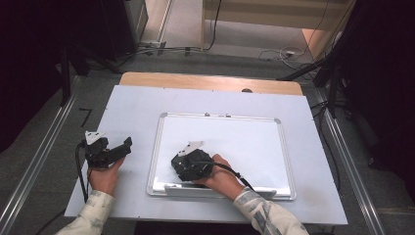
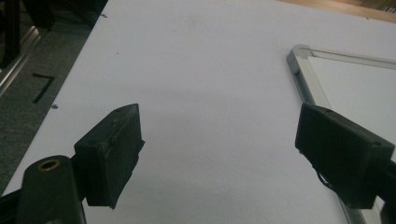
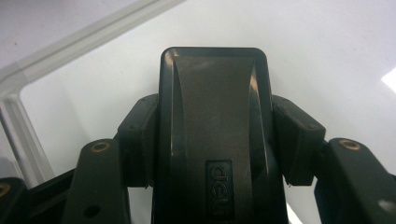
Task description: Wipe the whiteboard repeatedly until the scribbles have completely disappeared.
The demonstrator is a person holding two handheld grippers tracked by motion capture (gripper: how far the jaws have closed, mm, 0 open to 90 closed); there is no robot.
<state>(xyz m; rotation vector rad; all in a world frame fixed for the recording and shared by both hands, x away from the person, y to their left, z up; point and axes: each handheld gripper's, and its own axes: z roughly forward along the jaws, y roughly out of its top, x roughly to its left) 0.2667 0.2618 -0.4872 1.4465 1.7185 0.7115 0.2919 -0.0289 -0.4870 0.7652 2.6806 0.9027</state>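
A black whiteboard eraser (image 3: 212, 88) with a raised logo sits lengthwise between the jaws of my right gripper (image 3: 215, 140), which is shut on its two long sides. In the high view that right gripper (image 1: 187, 166) rests low over the lower left part of a silver-framed whiteboard (image 1: 244, 139); the eraser is hidden under it there. My left gripper (image 1: 122, 147) lies on the white table left of the board. Its jaws are wide apart with nothing between them, as the left gripper (image 2: 219, 135) view confirms.
The whiteboard's rounded frame corner (image 2: 301, 53) lies just right of my left gripper. The white table top (image 1: 132, 103) has bare room left of and beyond the board. A wooden strip (image 1: 210, 81) edges the far side, and dark stands and cables line the floor.
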